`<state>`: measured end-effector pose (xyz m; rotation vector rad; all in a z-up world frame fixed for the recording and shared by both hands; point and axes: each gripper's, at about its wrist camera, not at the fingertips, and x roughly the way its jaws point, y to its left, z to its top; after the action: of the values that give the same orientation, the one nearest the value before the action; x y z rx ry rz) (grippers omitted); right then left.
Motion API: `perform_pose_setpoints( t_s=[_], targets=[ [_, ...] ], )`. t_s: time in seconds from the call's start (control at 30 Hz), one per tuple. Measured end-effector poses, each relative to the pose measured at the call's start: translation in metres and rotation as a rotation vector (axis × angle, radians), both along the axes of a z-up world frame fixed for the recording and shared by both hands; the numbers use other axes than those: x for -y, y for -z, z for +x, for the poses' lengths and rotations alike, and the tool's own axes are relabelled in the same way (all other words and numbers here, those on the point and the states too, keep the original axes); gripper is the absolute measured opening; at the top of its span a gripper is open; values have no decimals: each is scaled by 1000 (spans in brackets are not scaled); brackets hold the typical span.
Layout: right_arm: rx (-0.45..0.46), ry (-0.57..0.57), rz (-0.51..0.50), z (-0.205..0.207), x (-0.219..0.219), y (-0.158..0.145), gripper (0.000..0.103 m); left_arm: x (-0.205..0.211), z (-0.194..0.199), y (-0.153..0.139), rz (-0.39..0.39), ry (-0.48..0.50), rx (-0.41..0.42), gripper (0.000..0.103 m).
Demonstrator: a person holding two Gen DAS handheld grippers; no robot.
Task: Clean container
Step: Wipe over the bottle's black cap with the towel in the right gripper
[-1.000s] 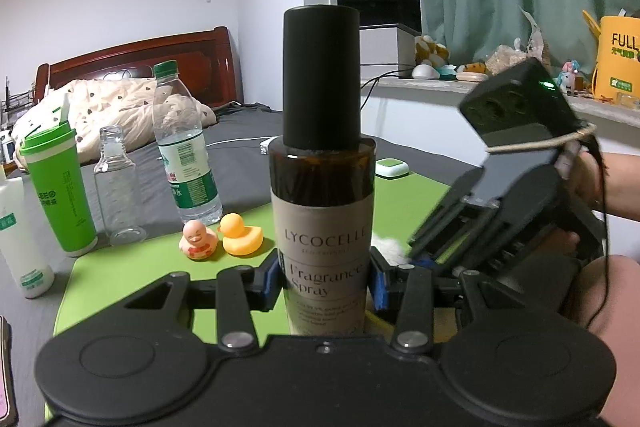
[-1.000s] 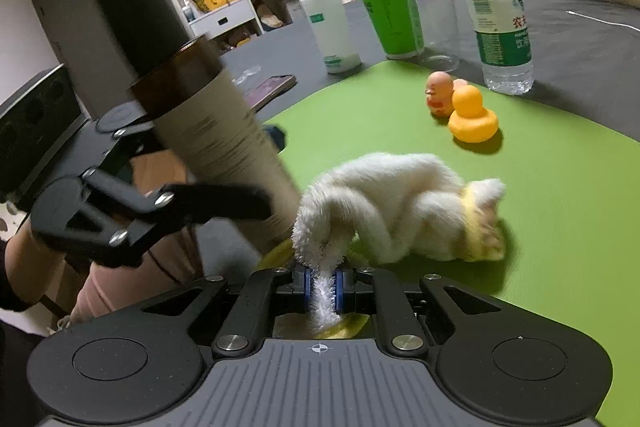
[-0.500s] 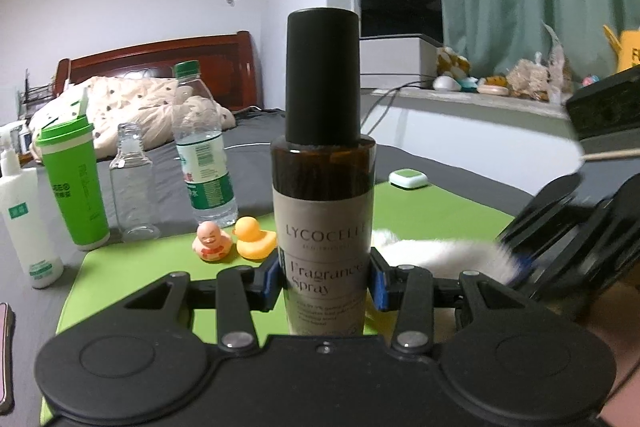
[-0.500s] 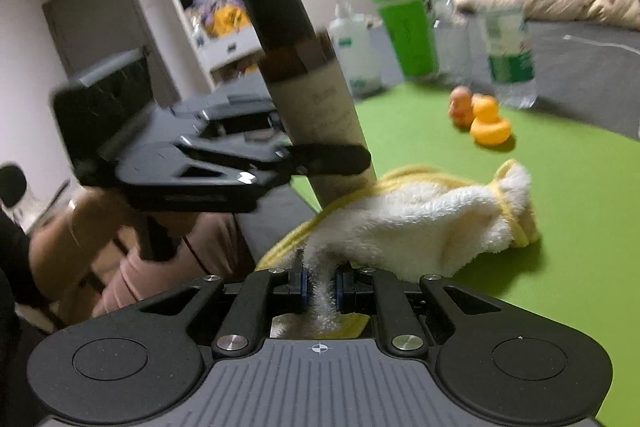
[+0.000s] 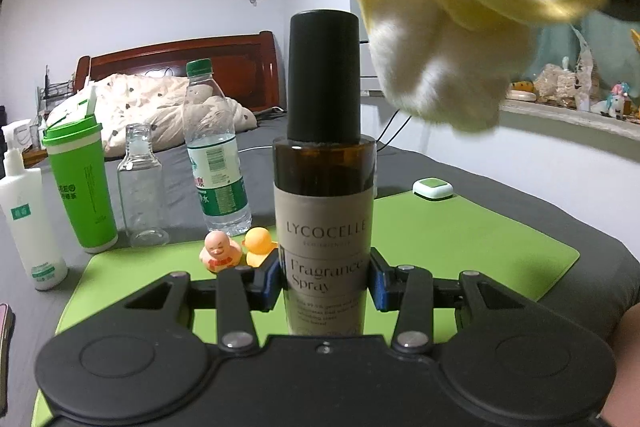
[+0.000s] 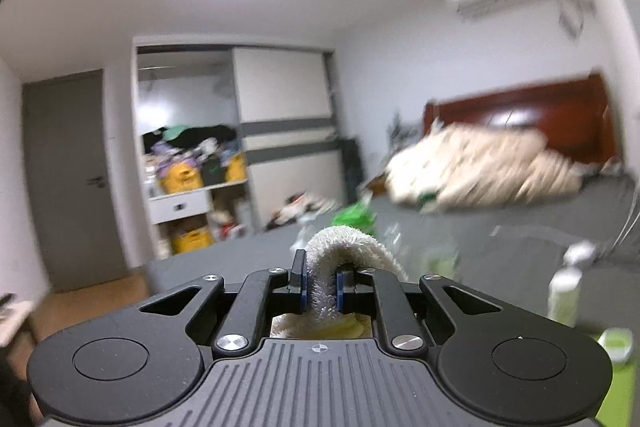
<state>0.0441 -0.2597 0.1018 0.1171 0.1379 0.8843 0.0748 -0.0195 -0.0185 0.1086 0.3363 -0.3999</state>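
**mo:** Bedroom clutter behind; green mat (image 5: 460,235) underneath. Left gripper (image 5: 325,279) clamps the upright amber fragrance spray bottle with black cap (image 5: 324,187), presumably steadying it for wiping.

**kit:** Right gripper (image 6: 321,287) pinches the fluffy white-and-yellow cloth (image 5: 452,39), hanging just beside the cap. It's blurry, so contact's unclear.
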Motion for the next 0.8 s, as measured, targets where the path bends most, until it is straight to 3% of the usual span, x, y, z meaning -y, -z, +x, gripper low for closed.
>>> perform_pose_setpoints(
  t_s=[0.27, 0.5, 0.8],
  targets=[
    [19, 18, -101, 14, -50, -11, 13, 2, -4, 1, 10, -8, 5, 41],
    [28, 43, -193, 26, -88, 8, 13, 0, -6, 2, -1, -11, 2, 41],
    [47, 91, -220, 40, -102, 23, 13, -3, -6, 2, -19, -17, -3, 41]
  ],
)
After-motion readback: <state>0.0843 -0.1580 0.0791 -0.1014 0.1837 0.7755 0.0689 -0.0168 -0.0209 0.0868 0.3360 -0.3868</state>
